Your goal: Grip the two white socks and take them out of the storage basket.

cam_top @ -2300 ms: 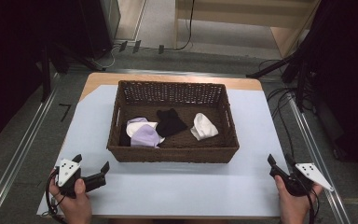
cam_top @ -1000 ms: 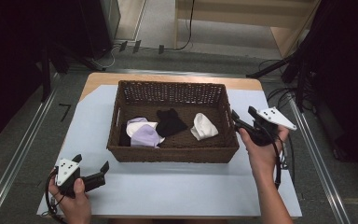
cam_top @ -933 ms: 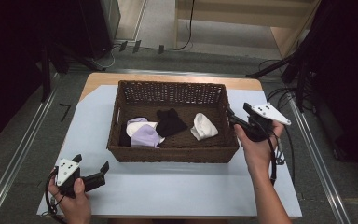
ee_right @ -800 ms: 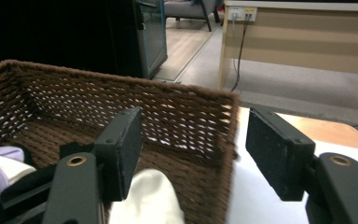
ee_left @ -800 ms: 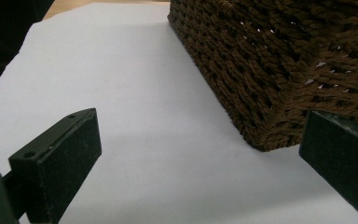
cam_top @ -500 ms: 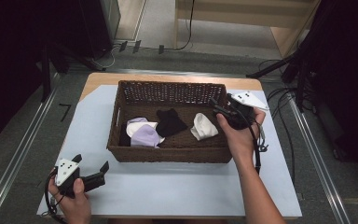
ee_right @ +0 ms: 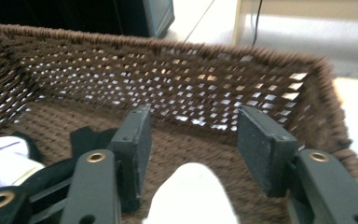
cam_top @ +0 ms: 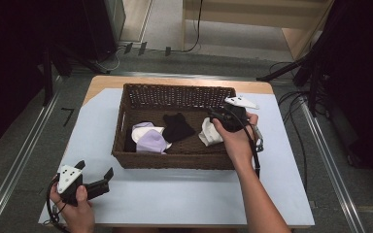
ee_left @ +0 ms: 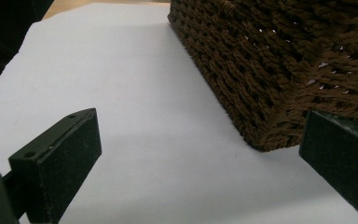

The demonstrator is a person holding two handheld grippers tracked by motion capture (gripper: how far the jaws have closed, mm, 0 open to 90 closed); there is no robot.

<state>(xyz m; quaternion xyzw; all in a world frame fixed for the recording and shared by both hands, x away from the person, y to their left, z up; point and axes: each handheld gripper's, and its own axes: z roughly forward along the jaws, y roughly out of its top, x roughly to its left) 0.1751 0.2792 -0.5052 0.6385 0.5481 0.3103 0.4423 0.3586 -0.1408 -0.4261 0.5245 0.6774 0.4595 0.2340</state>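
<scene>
Two gripper pads astride white sock, untouched, up close.

Left tongs rest wide open and low, while right tongs, arm outstretched, have just been closing

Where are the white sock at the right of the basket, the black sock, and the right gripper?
white sock (cam_top: 209, 134), high view, on its lower folded part.
black sock (cam_top: 177, 127), high view, on its middle.
right gripper (ee_right: 191, 135), right gripper view, midway between its two fingertips, above the sock.
</scene>
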